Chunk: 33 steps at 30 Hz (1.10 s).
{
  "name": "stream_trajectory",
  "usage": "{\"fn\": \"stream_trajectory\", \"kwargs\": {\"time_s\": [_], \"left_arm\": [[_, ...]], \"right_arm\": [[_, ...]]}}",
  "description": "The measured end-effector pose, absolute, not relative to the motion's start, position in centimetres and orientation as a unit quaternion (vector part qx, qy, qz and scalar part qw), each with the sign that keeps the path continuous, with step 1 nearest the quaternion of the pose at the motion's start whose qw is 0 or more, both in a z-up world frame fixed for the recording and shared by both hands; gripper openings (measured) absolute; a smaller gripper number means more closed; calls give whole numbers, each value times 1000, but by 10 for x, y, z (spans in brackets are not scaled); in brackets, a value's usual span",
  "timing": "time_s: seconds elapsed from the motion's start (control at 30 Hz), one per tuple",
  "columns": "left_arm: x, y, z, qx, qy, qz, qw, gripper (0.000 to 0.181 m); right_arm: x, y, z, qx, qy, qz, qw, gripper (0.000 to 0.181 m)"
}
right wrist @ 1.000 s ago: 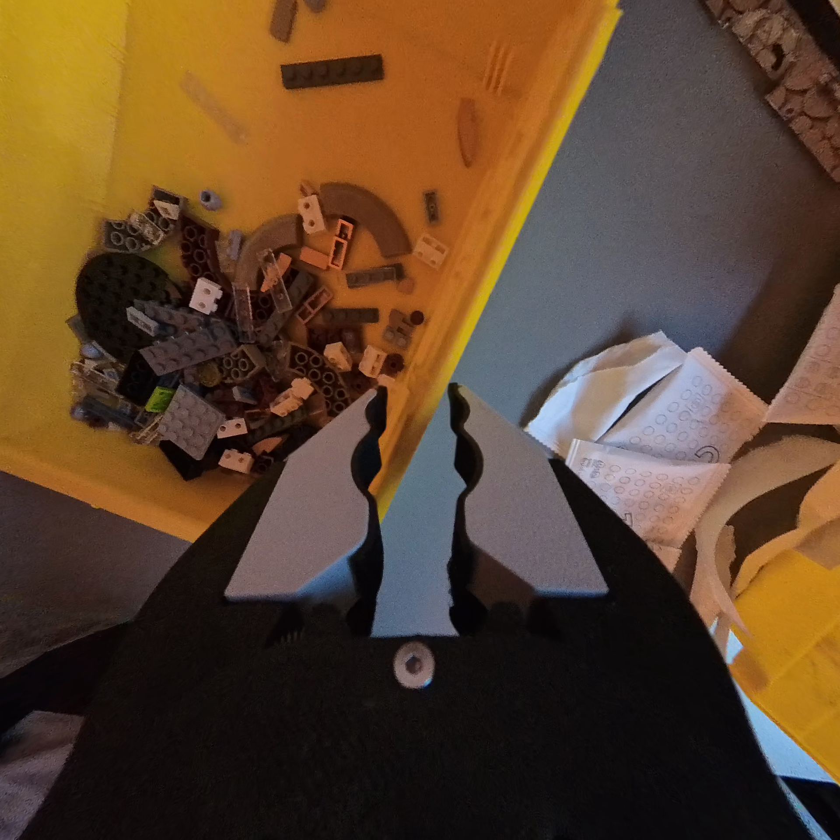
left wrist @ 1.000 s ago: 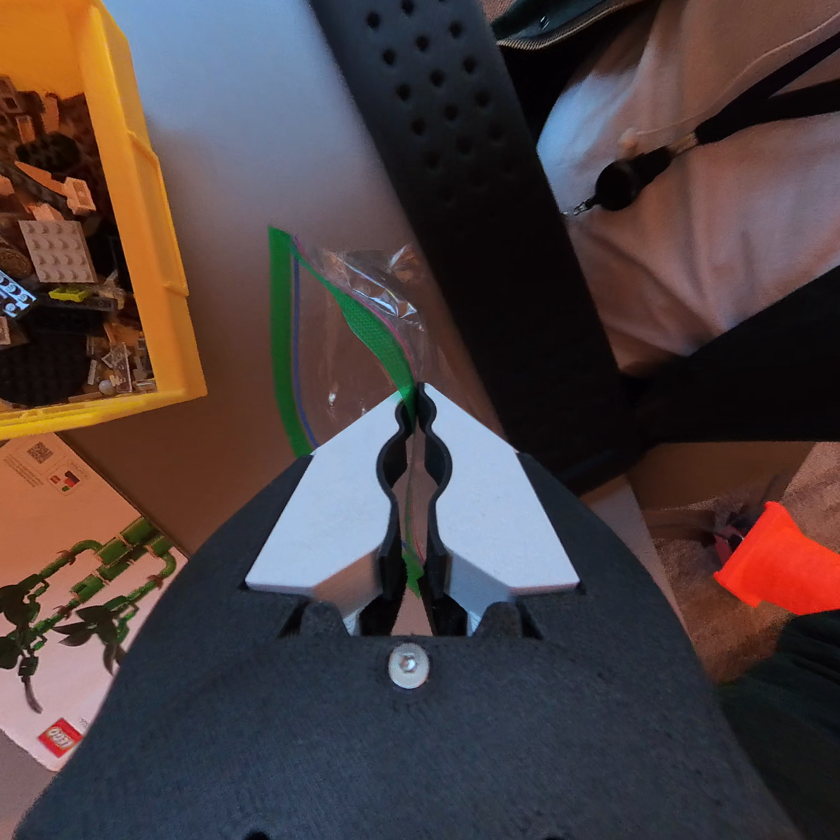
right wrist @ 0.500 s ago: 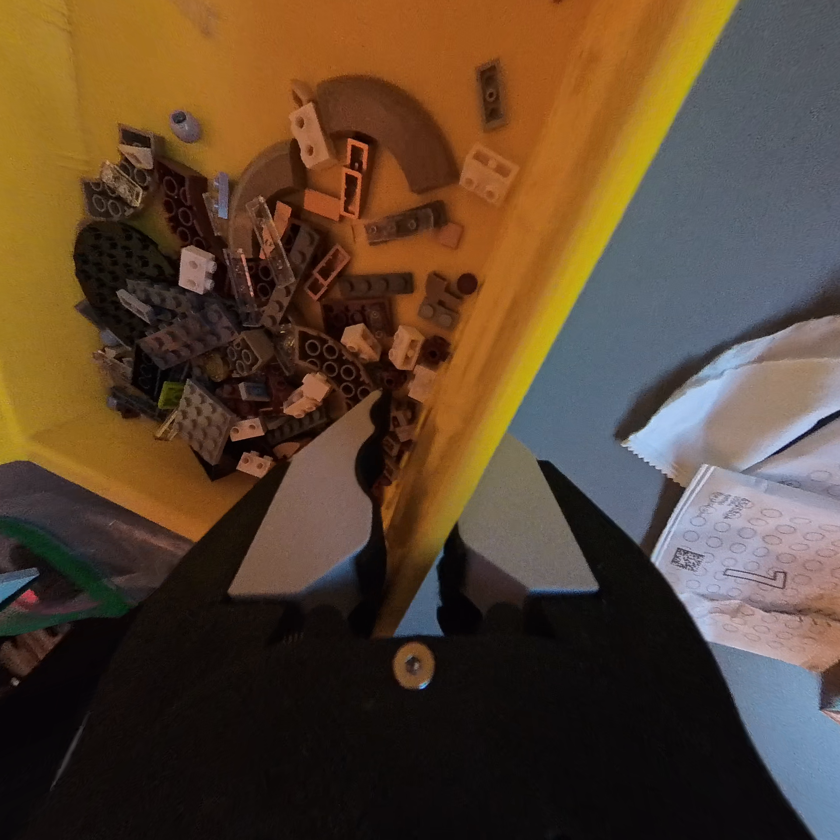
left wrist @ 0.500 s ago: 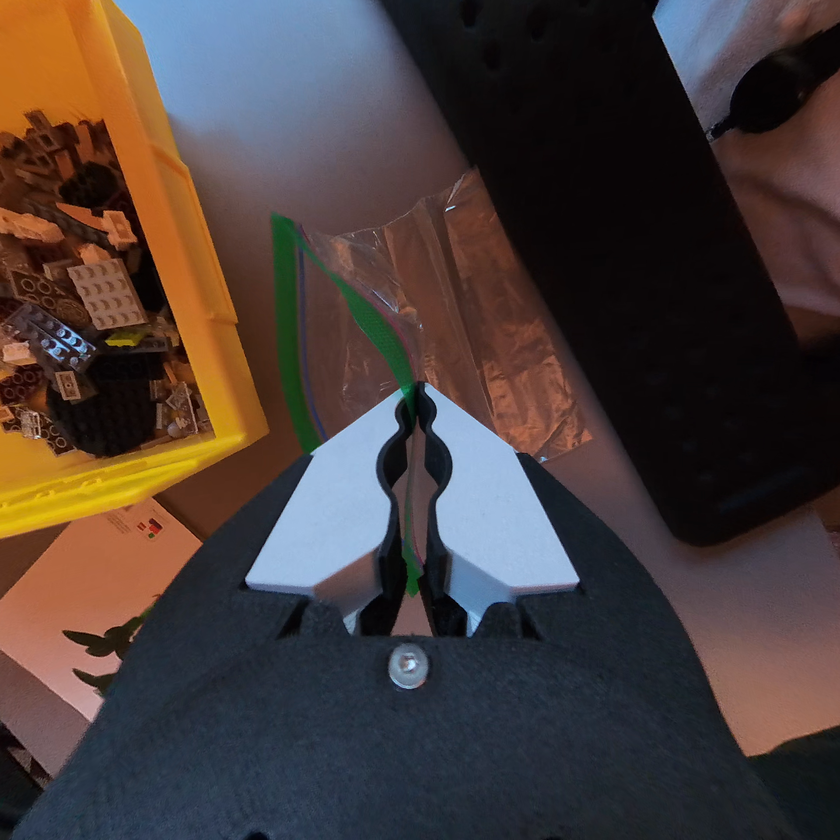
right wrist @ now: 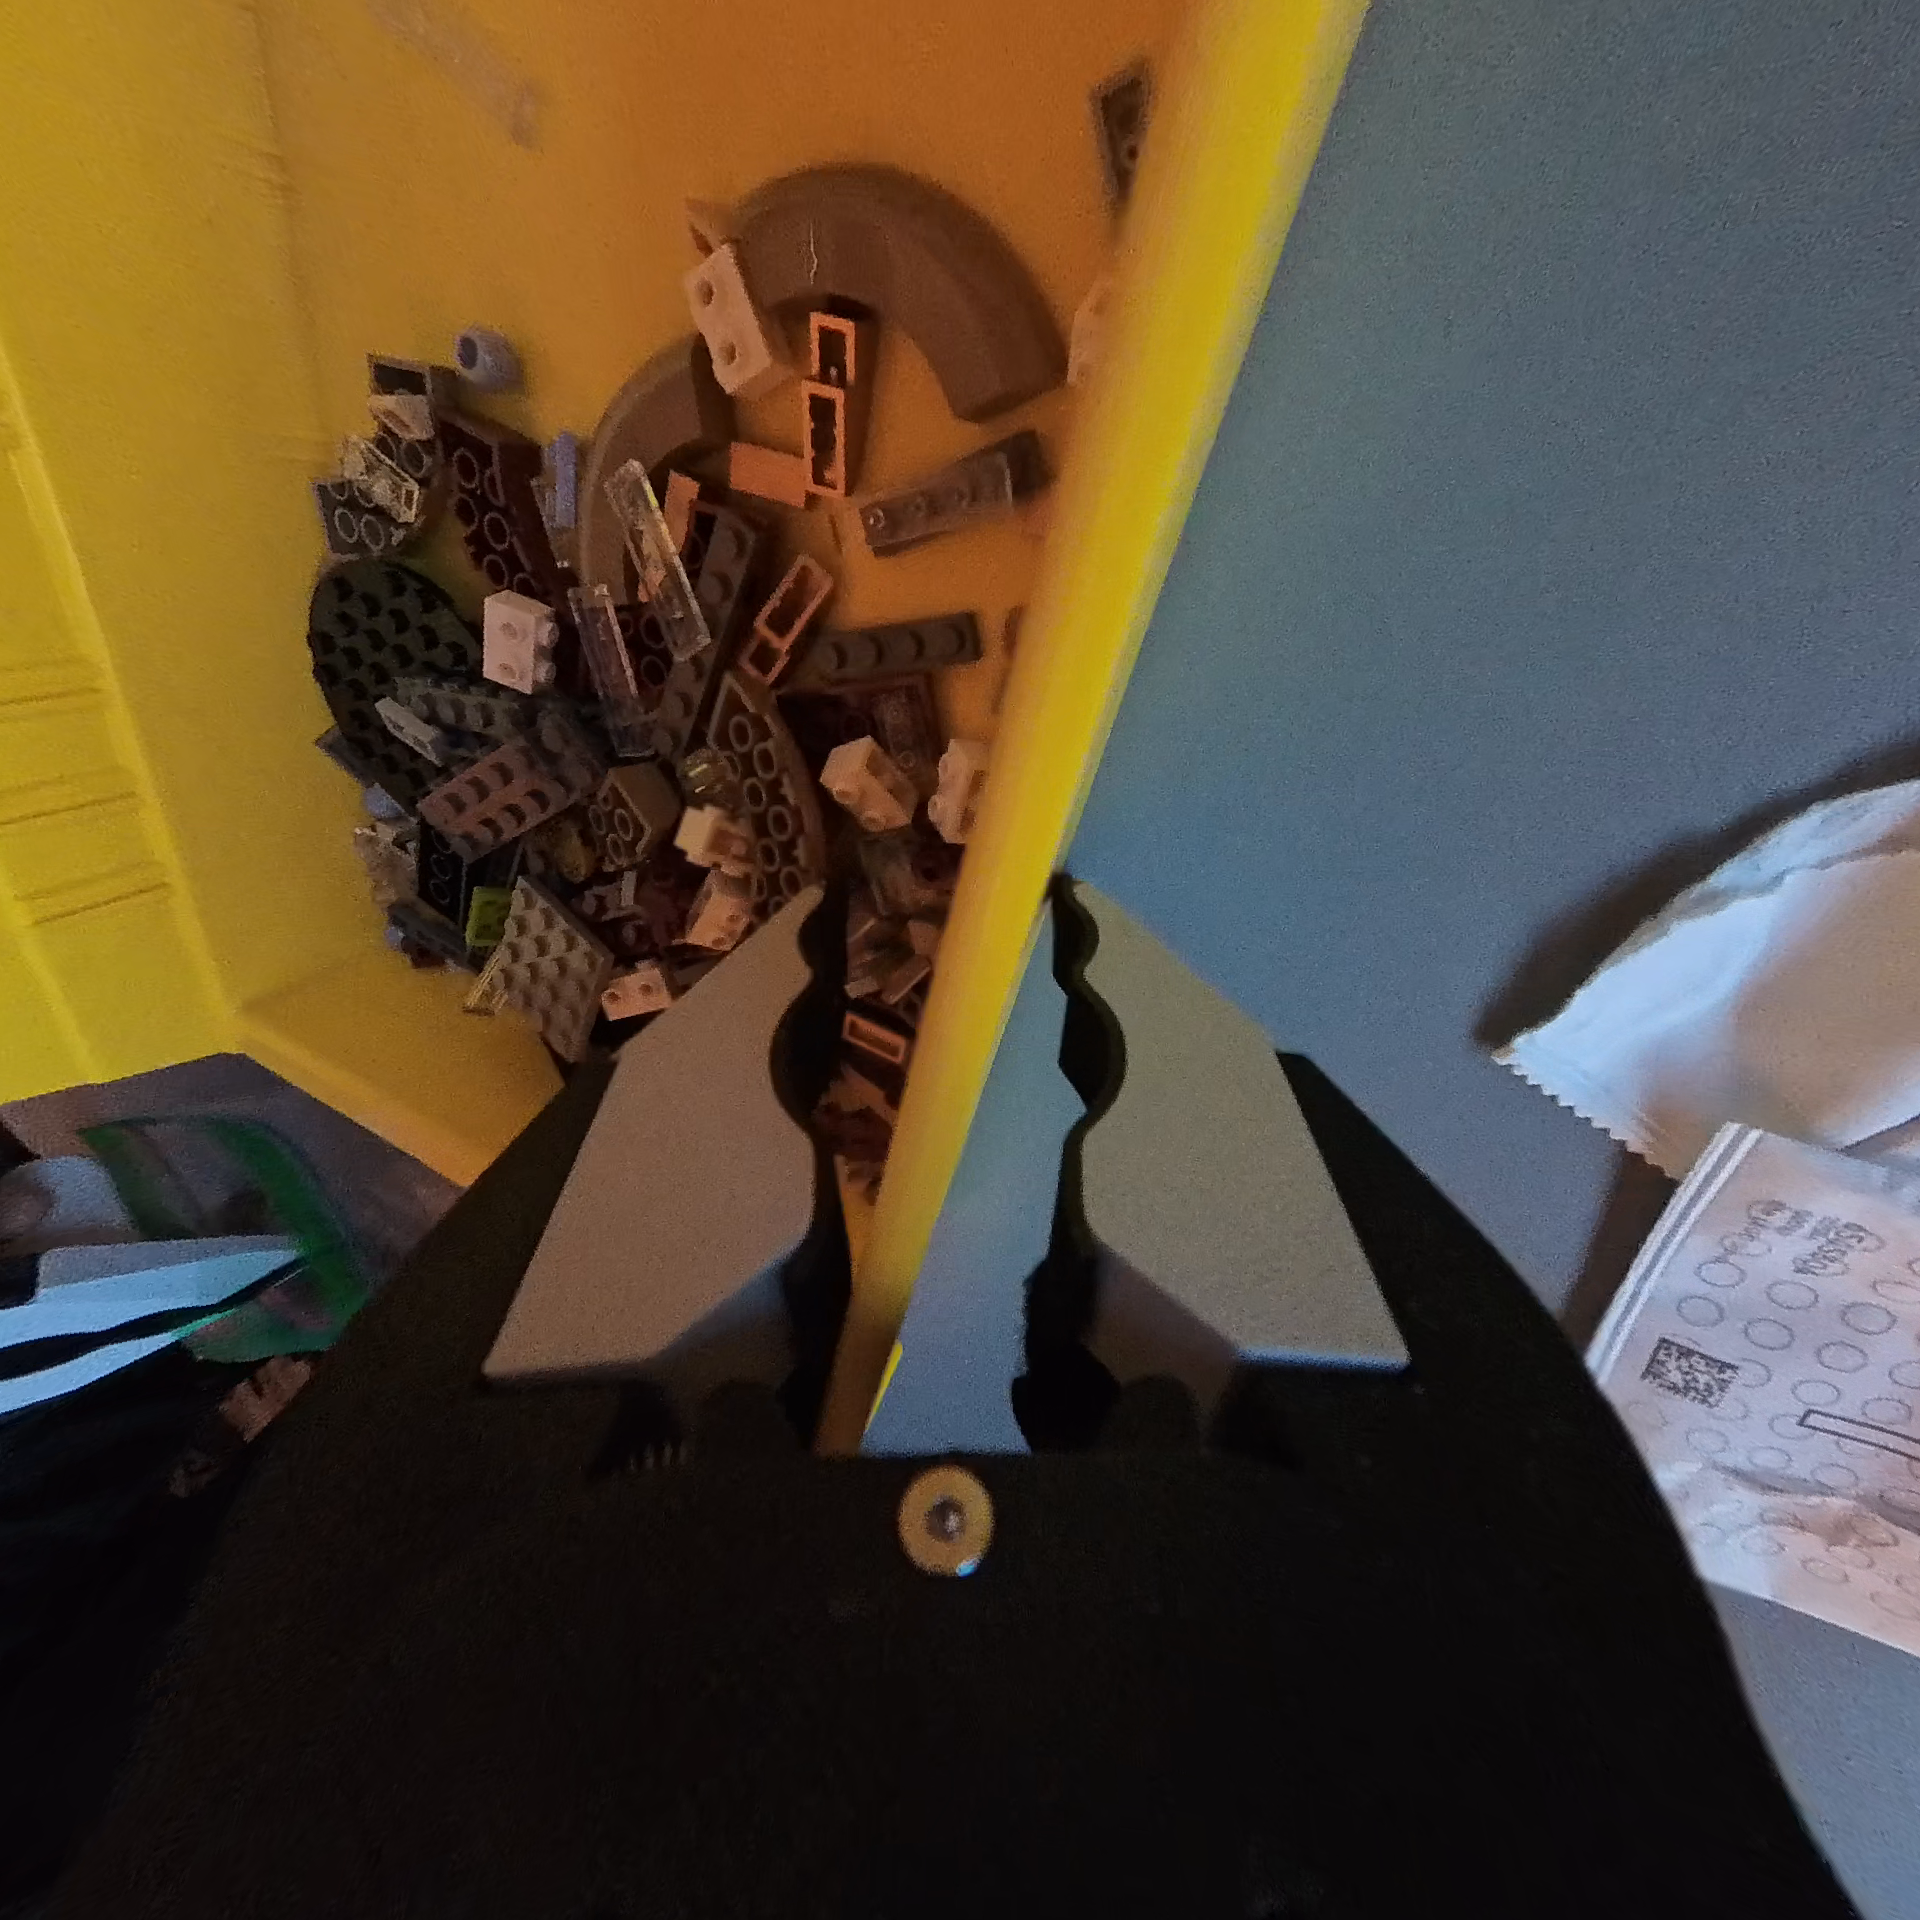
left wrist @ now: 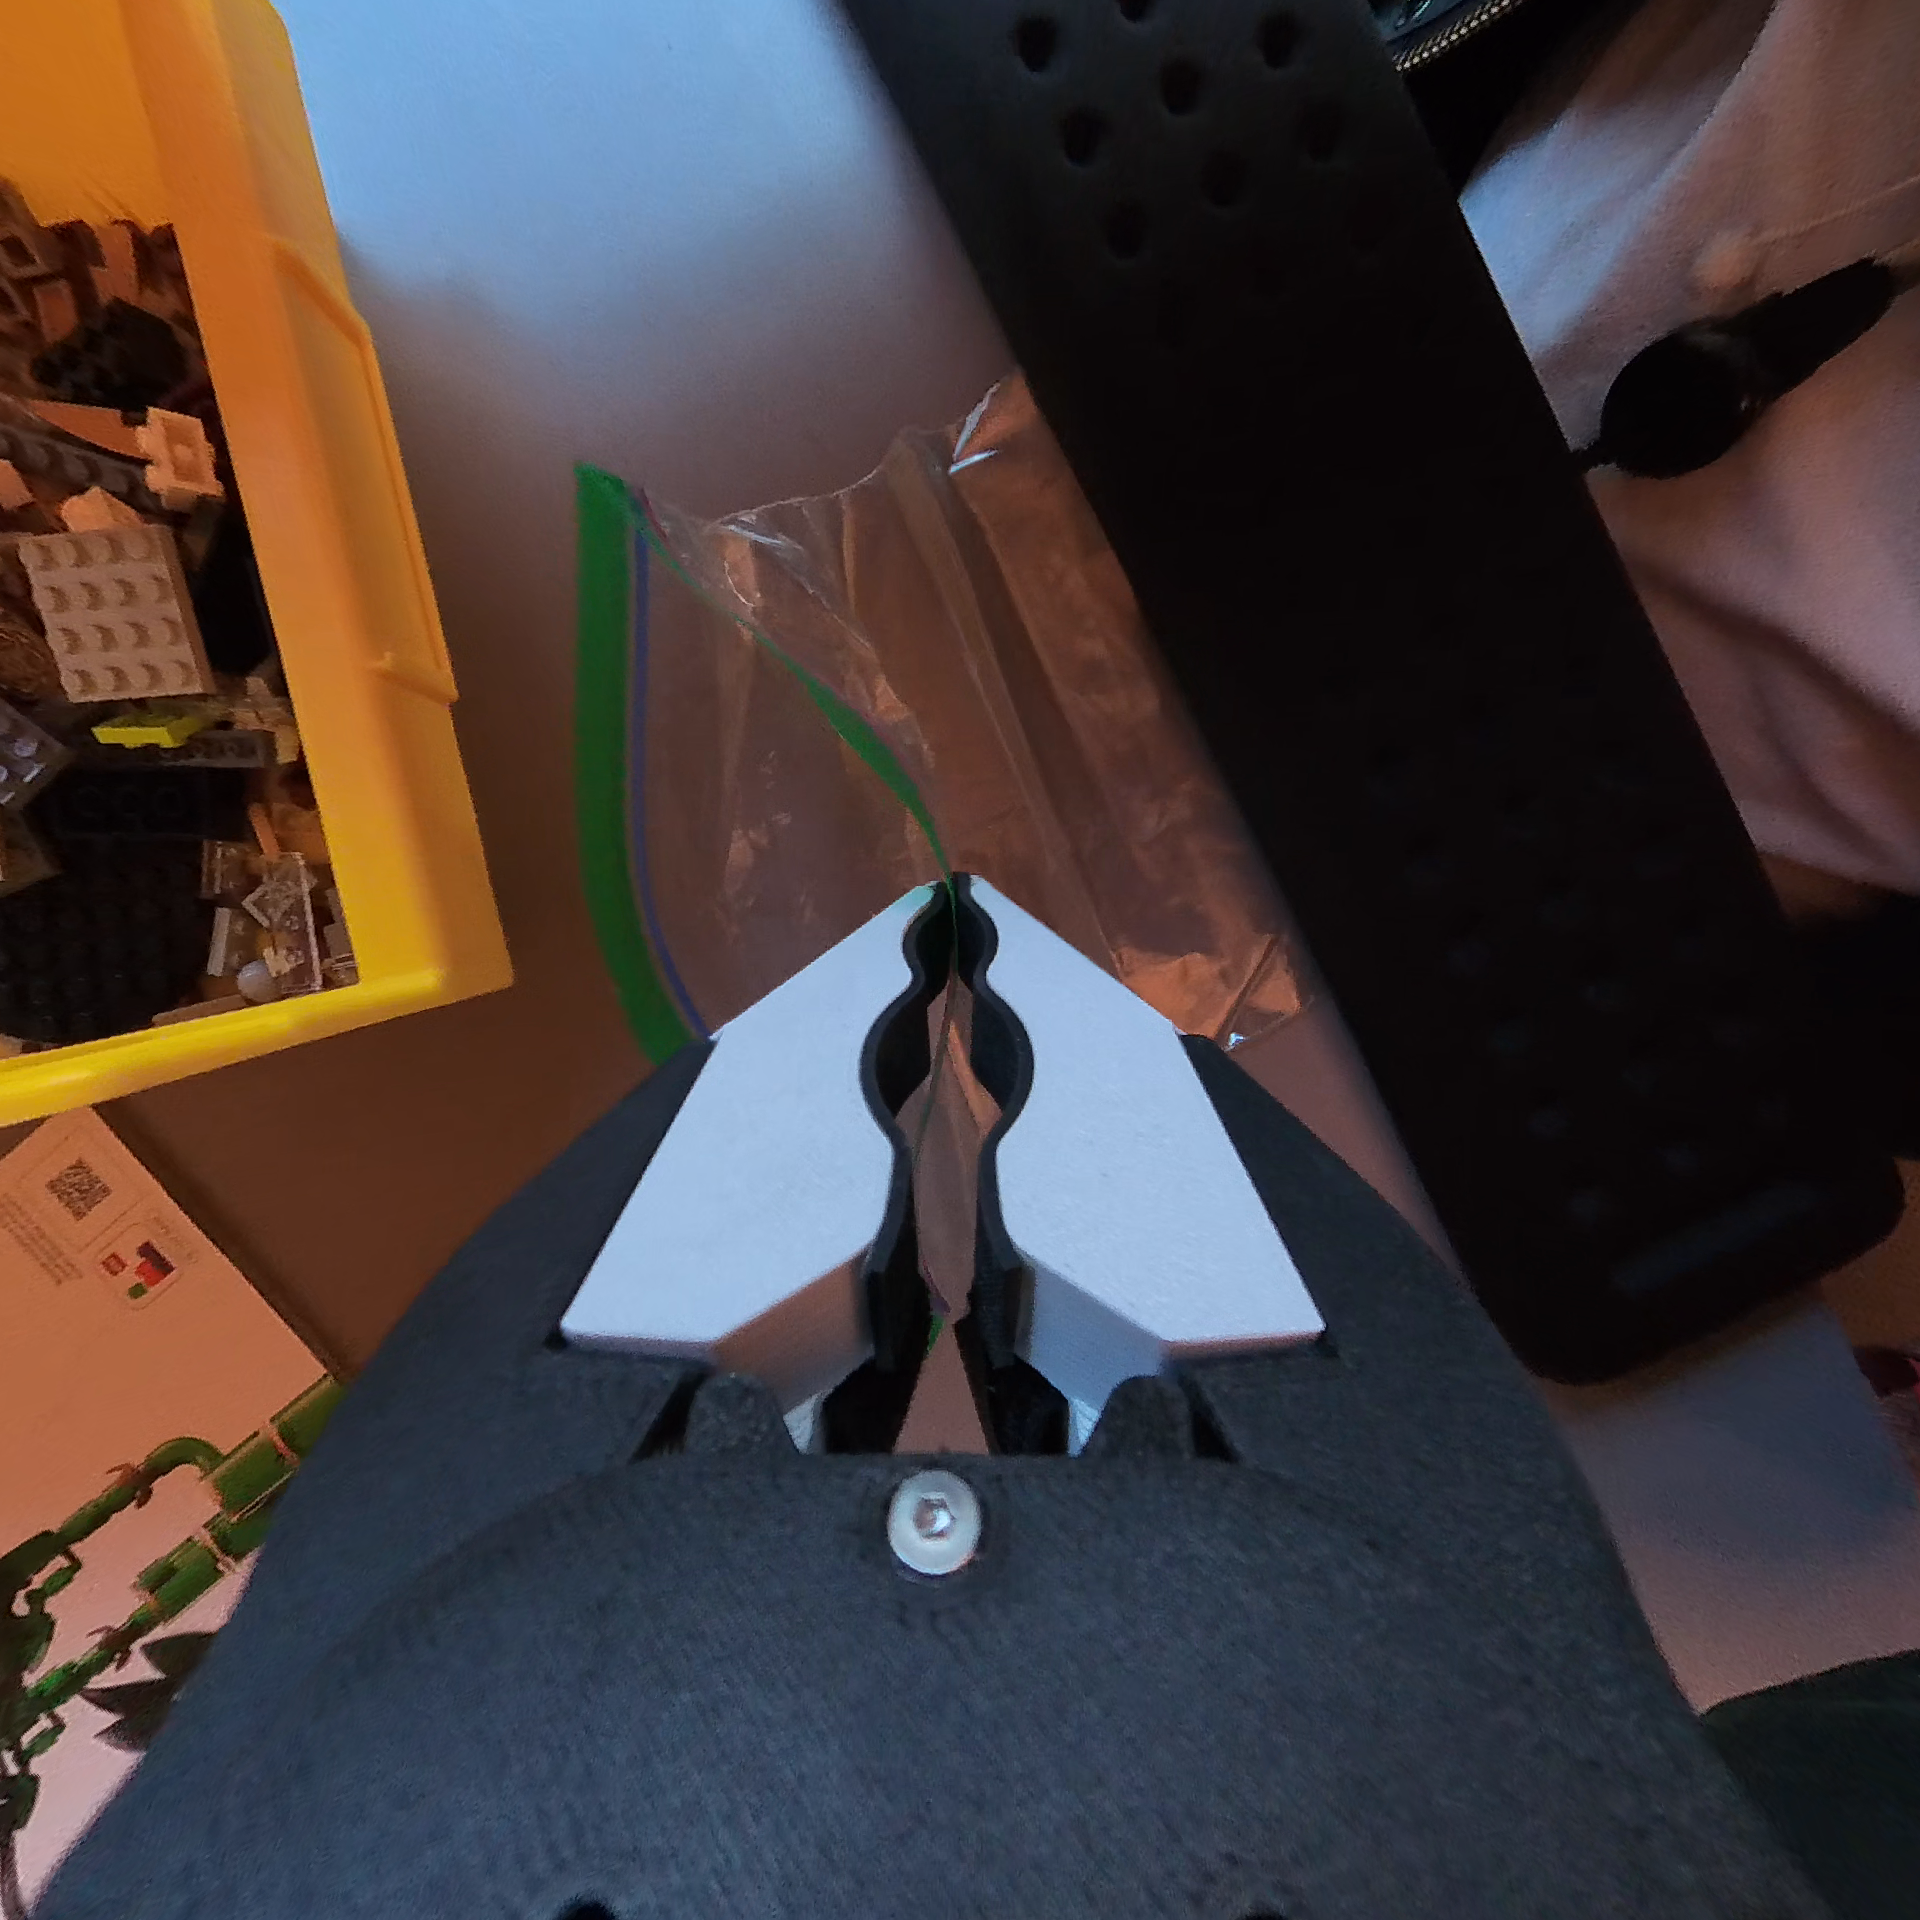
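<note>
Left gripper (left wrist: 951, 896): its jaws are pressing together on one lip of a clear zip bag (left wrist: 883, 727), pinching the green seal strip right at the tips.
Right gripper (right wrist: 935, 914): its jaws are standing apart, straddling the right wall of the yellow bin (right wrist: 1091, 623), one finger inside over the bricks and one outside; whether the pads are touching the wall I cannot tell.
Bag: it is lying on the grey table (left wrist: 623, 260) just right of the bin, mouth gaping toward the bin, apparently empty.
Handling, bag: it looks thin, limp, slick and nearly weightless; I judge the stiffer seal strip the soundest place to hold.
Handling, bin: rigid plastic, probably weighted by the pile of bricks (right wrist: 644, 727) heaped in its near corner; the rim is giving a firm edge.
Around: a black perforated strap (left wrist: 1351, 623) is lying over the bag's right side, a printed booklet (left wrist: 125, 1351) sits near left, and white paper packets (right wrist: 1766, 1351) lie right of the bin.
In the way: the strap crowding the bag.
</note>
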<state>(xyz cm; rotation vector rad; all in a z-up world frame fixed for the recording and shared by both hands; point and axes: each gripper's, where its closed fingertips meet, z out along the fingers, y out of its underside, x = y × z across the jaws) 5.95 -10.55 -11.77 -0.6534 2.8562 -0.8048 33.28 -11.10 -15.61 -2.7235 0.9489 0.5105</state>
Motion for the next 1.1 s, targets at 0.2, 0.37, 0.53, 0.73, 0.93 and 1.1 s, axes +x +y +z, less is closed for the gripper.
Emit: {"fn": "stream_trajectory", "kwargs": {"time_s": [0.2,0.37,0.53,0.73,0.93,1.1], "left_arm": [[58,-107,-121,-217,939,-260,54,0],[57,-109,-118,-218,935,-273,63,0],[57,-111,-118,-218,934,-275,71,0],[63,-119,-116,-214,933,-279,74,0],[64,-127,-115,-201,937,-274,84,0],[73,-134,-114,-192,935,-283,95,0]], "right_arm": [[337,-111,-131,-926,310,156,152,41],[315,-135,-103,-925,280,103,234,47],[297,-153,-84,-864,235,-32,444,35],[296,-156,-119,-862,230,-101,440,26],[319,-153,-116,-852,229,-106,459,12],[317,-143,-129,-881,232,-15,412,37]]}}
